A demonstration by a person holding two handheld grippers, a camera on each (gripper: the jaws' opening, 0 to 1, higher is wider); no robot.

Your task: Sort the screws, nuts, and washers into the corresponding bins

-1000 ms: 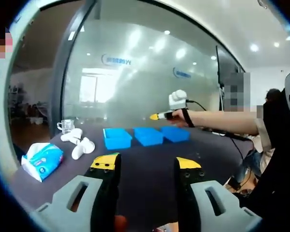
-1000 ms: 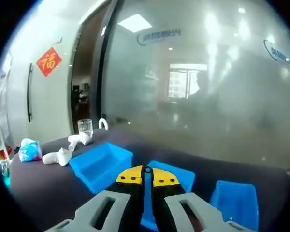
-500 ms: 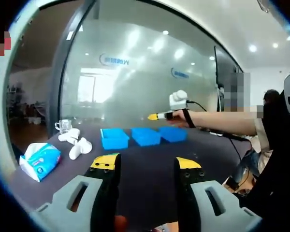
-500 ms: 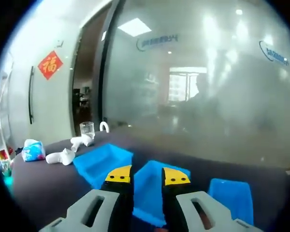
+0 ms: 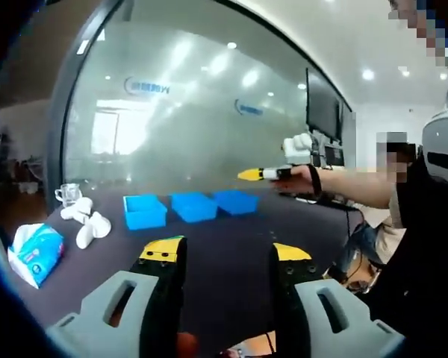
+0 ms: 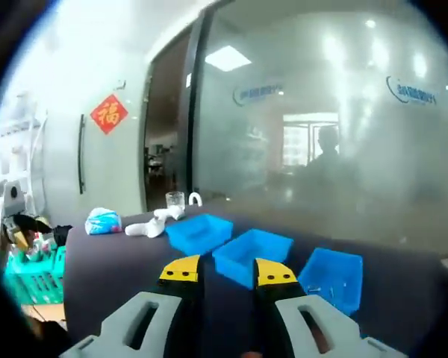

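Three blue bins (image 6: 263, 253) sit side by side in a row across the counter (image 5: 224, 231). Left tool (image 5: 225, 253) gapes wide, empty; right tool (image 6: 228, 270) stands partly apart, empty.

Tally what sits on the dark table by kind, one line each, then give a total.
Blue bins: 3
Tissue packs: 1
Clear glass cups: 1
White objects lying beside the cup: at least 2, exact number unclear
Total: at least 7
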